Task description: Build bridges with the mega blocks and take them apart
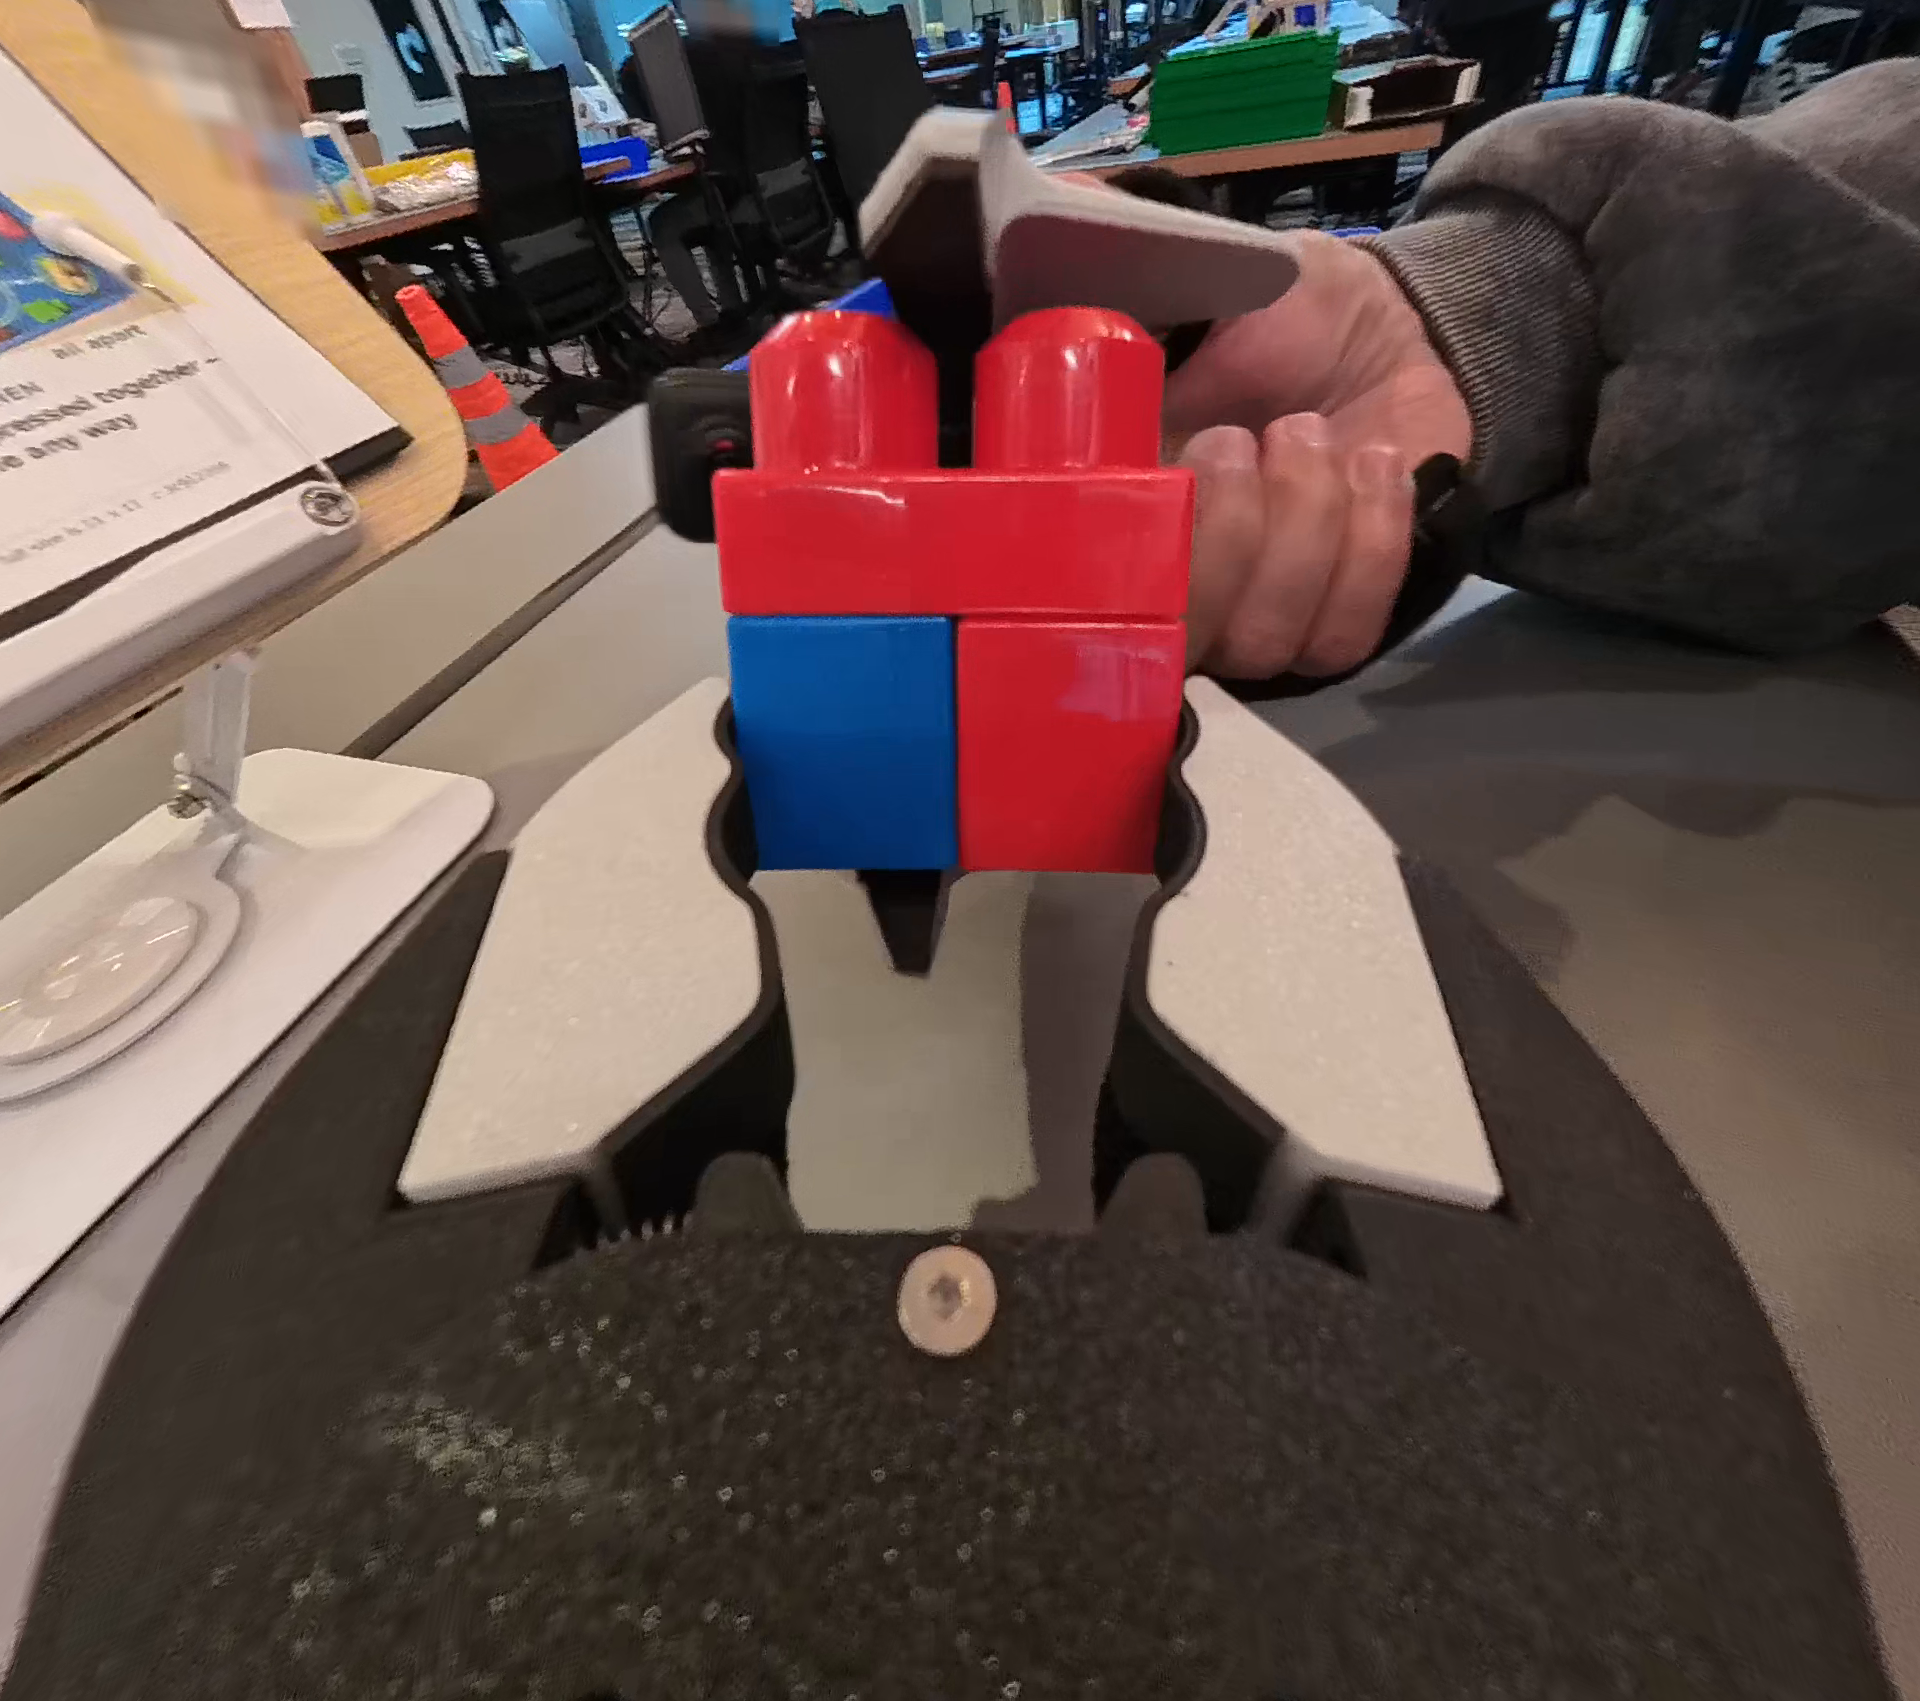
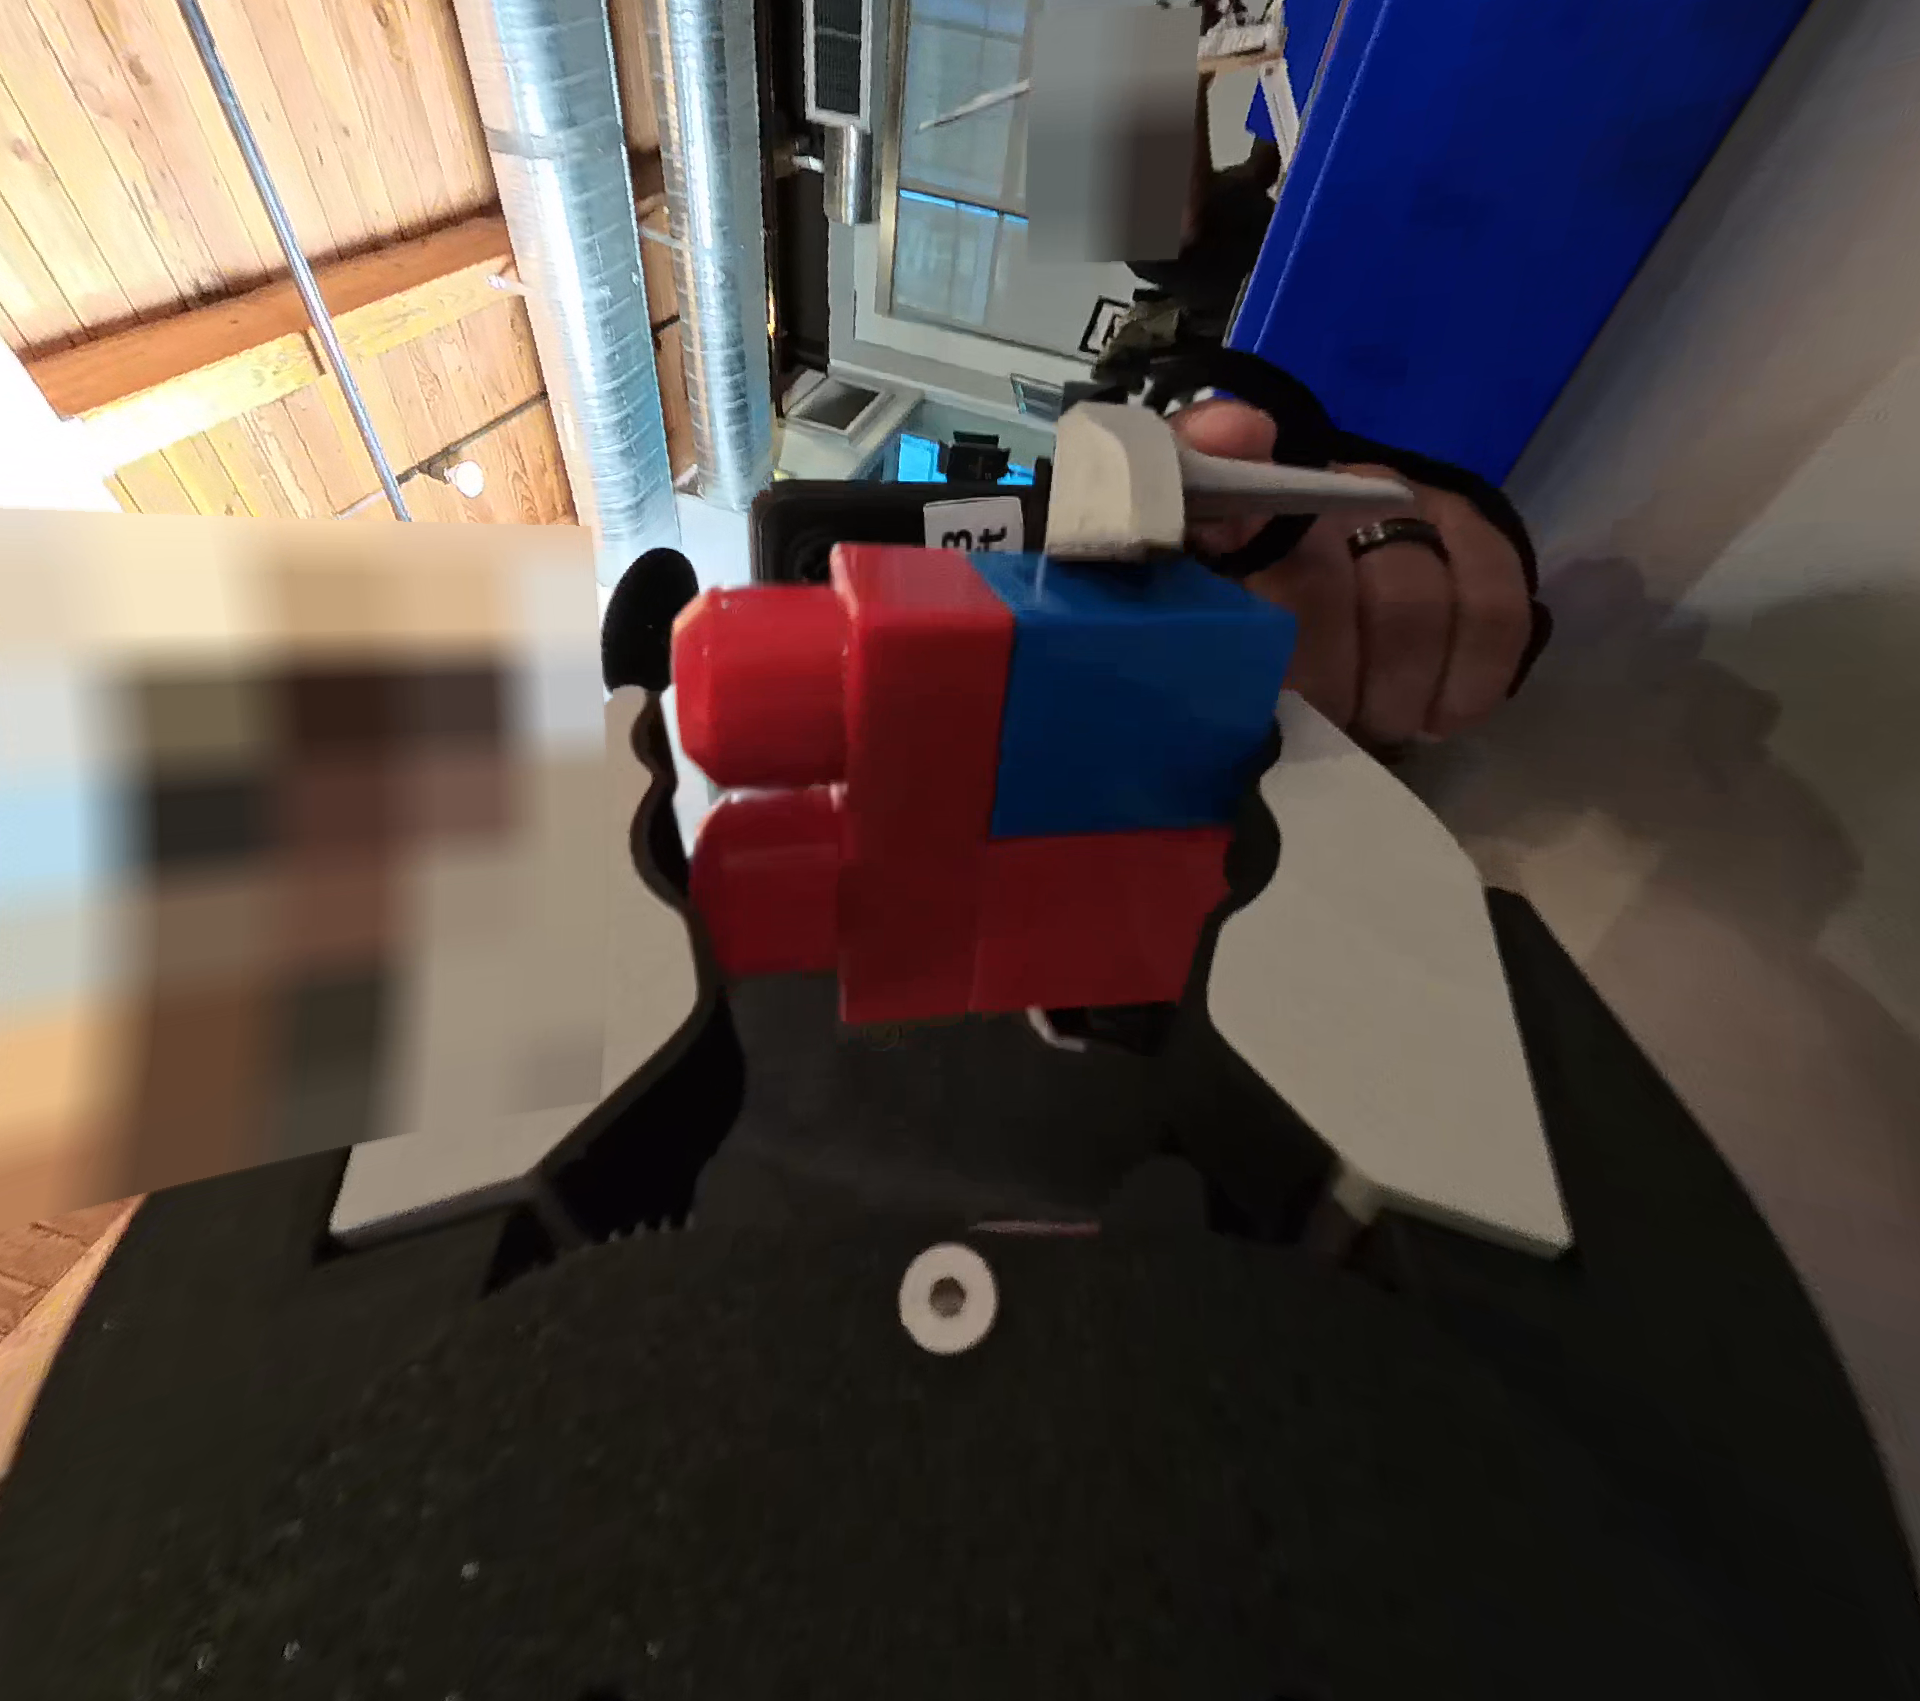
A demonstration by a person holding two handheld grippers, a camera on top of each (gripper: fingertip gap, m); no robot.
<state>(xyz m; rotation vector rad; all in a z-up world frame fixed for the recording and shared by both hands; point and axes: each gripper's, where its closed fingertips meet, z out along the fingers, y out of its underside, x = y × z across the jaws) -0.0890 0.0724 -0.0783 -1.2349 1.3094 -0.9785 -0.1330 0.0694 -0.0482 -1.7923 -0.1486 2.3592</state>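
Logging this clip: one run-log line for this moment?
left gripper: shut on lower blocks | right gripper: shut on top block | state: joined

A flat grey matte table top (image 1: 1662, 872) is seen in the left wrist view, running from a pale edge strip at left to the right border. A white flat stand base (image 1: 343, 830) with a round disc inset is set directly on it at left; a slim metal post is carried by the base, and a tilted white printed board (image 1: 156, 425) is held above the surface. A grey-sleeved forearm (image 1: 1714, 404) is rested on the far right part. Dark shadows are cast there. In the right wrist view the same grey surface (image 2: 1766, 716) is shown rotated, with a blue plastic bin (image 2: 1558, 93) apparently placed on it; contact cannot be confirmed.
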